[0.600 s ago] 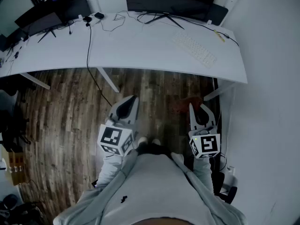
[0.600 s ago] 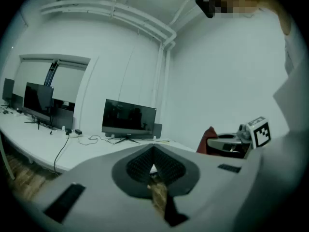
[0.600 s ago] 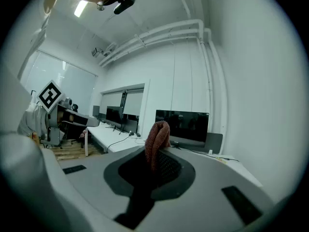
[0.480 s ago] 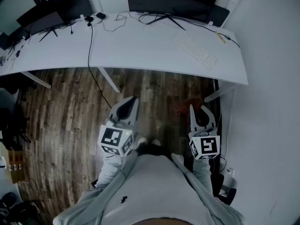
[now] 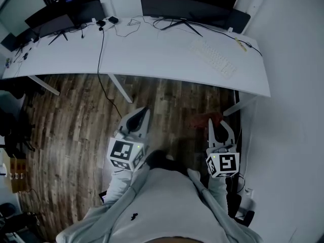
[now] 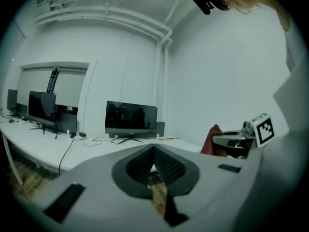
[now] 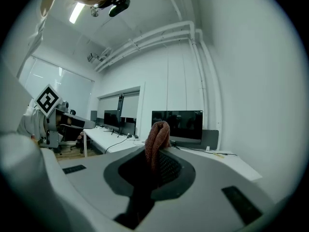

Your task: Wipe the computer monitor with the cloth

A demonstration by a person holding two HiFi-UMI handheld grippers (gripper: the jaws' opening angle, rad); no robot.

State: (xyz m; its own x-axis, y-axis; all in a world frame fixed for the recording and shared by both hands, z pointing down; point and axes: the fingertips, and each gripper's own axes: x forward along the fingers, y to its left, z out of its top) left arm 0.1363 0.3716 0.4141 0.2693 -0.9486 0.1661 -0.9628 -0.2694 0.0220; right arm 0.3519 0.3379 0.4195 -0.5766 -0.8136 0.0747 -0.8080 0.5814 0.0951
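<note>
Right hand-held gripper point(image 5: 219, 129) pinches the reddish cloth point(image 7: 157, 138); left hand-held gripper point(image 5: 136, 121) is closed on nothing. From the cloth, the monitor point(image 5: 188, 5) stands well ahead on the tabletop point(image 5: 152, 49), its width running left-right, nearer the right side.

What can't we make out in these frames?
Head view: monitor screen cut off by the top edge; right gripper view: too small and dark to show dirt.
Right gripper view: lower part of the cloth hidden between the fingers of the right gripper.
Head view: yellow item on the desk, too small to identify.
</note>
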